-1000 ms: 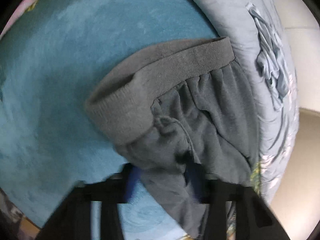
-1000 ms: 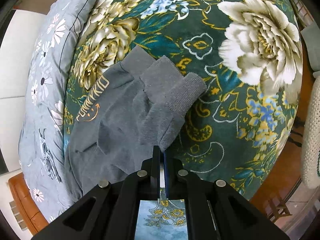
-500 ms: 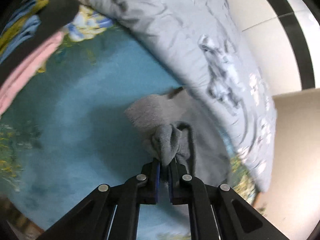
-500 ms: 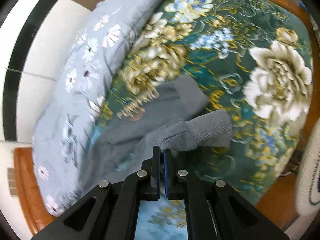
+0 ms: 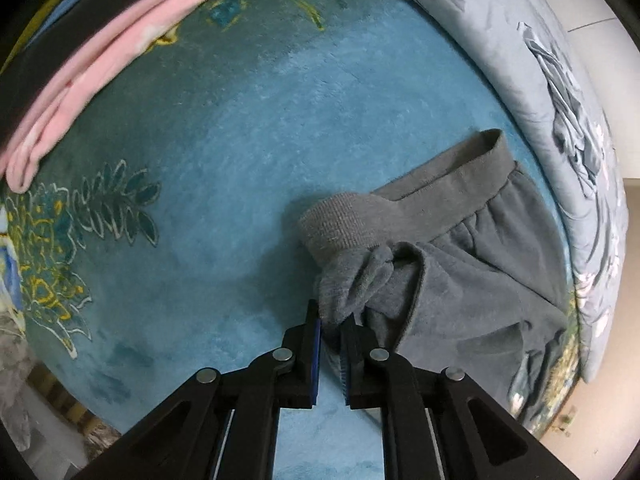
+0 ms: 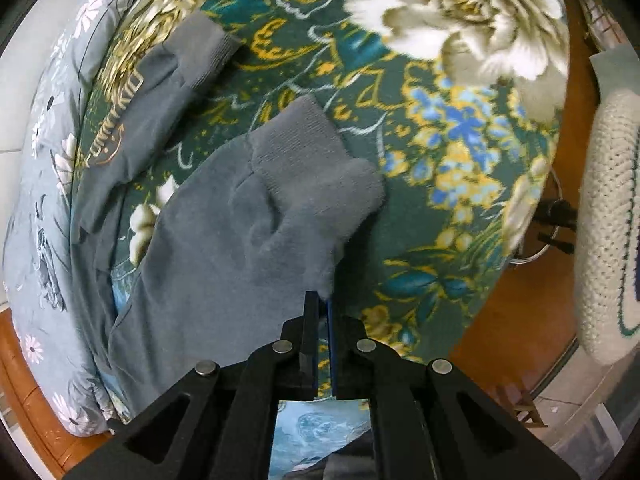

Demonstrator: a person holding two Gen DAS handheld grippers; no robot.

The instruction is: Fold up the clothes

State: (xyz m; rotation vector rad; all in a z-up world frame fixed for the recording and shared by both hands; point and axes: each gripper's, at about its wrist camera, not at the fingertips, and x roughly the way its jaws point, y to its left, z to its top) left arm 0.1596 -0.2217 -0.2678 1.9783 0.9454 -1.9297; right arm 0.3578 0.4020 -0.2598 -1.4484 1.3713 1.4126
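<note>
Soft, even indoor light fills both views, with no glare and only faint shadows under the grey garment. Strong fisheye bending curves the blanket toward dark, vignetted corners. The right wrist view shows slight motion blur on the large flower print; the centres stay sharp.

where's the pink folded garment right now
In the left wrist view the pink folded garment lies at the upper left on the teal floral blanket, well apart from the grey sweatpants.

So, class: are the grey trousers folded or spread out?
Spread, not folded: the grey trousers lie with legs apart on the floral blanket, the cuffs separate; only the edges are bunched.
</note>
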